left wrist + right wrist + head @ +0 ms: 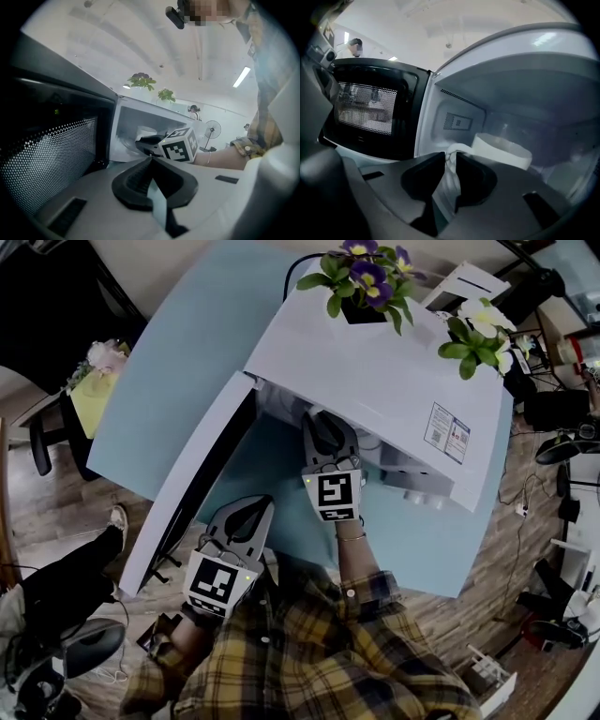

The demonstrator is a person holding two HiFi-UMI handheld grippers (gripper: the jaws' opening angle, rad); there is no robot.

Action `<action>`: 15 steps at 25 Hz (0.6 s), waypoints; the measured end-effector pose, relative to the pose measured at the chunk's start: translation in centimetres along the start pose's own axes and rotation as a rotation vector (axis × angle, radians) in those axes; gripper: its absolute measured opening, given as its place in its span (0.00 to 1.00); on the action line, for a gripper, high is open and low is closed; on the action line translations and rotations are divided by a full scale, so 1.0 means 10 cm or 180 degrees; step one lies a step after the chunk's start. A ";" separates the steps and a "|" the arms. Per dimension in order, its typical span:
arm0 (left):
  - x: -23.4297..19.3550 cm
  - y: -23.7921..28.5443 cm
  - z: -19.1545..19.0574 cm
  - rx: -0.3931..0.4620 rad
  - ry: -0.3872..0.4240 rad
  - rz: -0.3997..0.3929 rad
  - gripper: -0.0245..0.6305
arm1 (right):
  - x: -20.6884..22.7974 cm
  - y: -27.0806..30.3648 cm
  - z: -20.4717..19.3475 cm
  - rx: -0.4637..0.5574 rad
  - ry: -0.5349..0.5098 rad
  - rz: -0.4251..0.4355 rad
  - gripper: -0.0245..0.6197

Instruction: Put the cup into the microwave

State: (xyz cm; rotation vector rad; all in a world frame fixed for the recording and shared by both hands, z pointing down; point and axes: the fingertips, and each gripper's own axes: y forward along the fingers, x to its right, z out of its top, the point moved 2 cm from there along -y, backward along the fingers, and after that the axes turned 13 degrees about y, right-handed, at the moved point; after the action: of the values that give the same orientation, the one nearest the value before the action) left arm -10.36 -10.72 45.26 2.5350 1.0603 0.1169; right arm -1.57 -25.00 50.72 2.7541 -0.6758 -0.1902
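Reaching deep into the open cavity, the right gripper (450, 159) is pinching the white ceramic cup (501, 150) by its loop handle. The jaws are drawn narrow, with the handle squeezed between the two black pads. The cup is sitting inside the white microwave oven (375, 381), upright, with its mouth facing up and its body just beyond the jaw tips, toward the right side of the cavity. Whether its base is touching the cavity floor, I can't tell from where I'm standing.

The microwave is standing on the light blue tabletop (169, 381), close against the right edge. Its dark-windowed door (187, 493) is swinging wide open to the left, out over the tabletop's near edge. Two potted plants are riding on the microwave's roof: a purple-flowered one (361, 277) at the back and a white-flowered one (478, 334) at the back right corner.

The left gripper (253, 512) is hanging outside, just beside the open door and nearer the person than the right one. Its jaws are pressed together with nothing between them. It is pointing toward the cavity, where the right gripper's marker cube (180, 145) is showing in the opening.

The person's plaid sleeve (309, 652) is filling the foreground below both tools.
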 end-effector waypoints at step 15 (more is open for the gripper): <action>0.03 -0.03 0.01 0.0019 0.0028 0.0015 0.03 | 0.02 -0.13 -0.12 -0.0097 0.0327 0.0018 0.15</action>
State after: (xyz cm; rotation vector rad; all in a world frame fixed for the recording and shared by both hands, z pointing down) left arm -10.31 -10.40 45.02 2.5446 1.0597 0.1266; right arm -0.54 -23.67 51.44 2.7114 -0.6482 -0.0568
